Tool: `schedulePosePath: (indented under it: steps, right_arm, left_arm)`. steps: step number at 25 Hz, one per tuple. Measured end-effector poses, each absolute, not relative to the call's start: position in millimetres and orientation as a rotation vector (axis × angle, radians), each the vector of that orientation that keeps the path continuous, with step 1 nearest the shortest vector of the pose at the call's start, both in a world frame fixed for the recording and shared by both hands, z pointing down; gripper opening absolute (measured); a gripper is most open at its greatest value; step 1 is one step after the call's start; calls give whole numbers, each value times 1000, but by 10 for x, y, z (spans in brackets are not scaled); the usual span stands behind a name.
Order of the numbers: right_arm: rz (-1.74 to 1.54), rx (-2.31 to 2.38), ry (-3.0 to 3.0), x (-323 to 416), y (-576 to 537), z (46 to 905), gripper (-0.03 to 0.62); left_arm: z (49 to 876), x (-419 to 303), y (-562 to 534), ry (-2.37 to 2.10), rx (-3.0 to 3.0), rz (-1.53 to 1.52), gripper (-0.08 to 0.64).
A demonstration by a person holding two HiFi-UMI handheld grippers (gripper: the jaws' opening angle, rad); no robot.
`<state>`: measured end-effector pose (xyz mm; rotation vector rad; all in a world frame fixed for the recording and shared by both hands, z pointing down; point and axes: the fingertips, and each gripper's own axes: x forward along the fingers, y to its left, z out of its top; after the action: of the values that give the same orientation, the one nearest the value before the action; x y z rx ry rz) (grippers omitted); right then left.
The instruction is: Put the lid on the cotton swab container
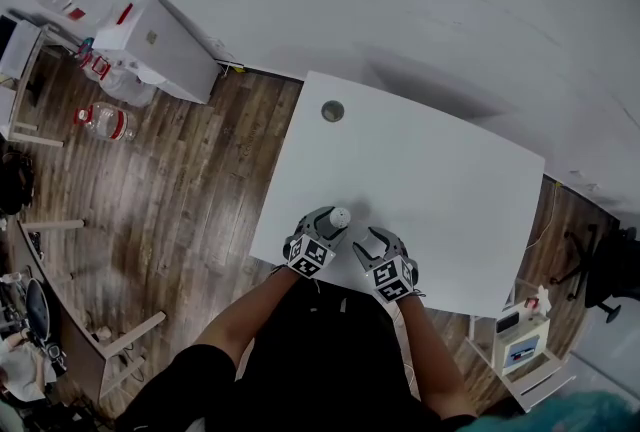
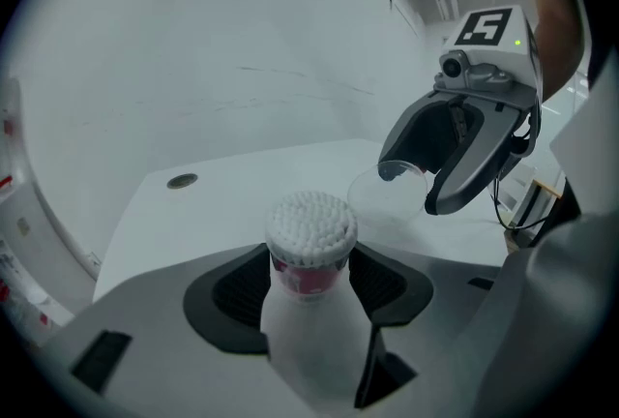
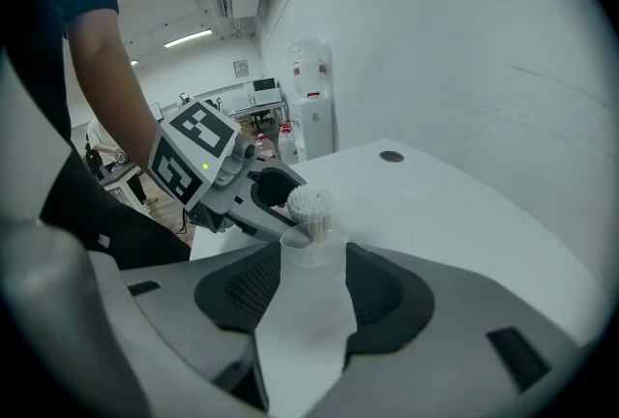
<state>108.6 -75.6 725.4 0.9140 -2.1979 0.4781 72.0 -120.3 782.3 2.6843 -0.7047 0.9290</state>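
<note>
Your right gripper stands spread with the clear lid between its jaws, unpinched, near the cotton swab container clenched upright in your left gripper; that thin plastic likely weighs little, flexes and slips, so pinch it lightly across its rim.

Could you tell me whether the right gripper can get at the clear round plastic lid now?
Probably yes: the clear round plastic lid sits between the right gripper's parted fingers, nothing blocking it.
</note>
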Motion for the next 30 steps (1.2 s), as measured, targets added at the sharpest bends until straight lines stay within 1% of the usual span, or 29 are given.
schedulePosePath:
  steps: [18, 22, 30]
  right_arm:
    - [475, 953, -2296, 926, -1007, 6965, 212]
    - [482, 937, -2308, 900, -1021, 6996, 212]
    - [521, 909, -2317, 880, -1066, 7018, 212]
  left_arm:
    - [7790, 733, -1133, -675, 2737, 925, 247]
    - [7785, 792, -1124, -619, 2754, 881, 273]
    - [7783, 855, -1149, -603, 2771, 848, 268]
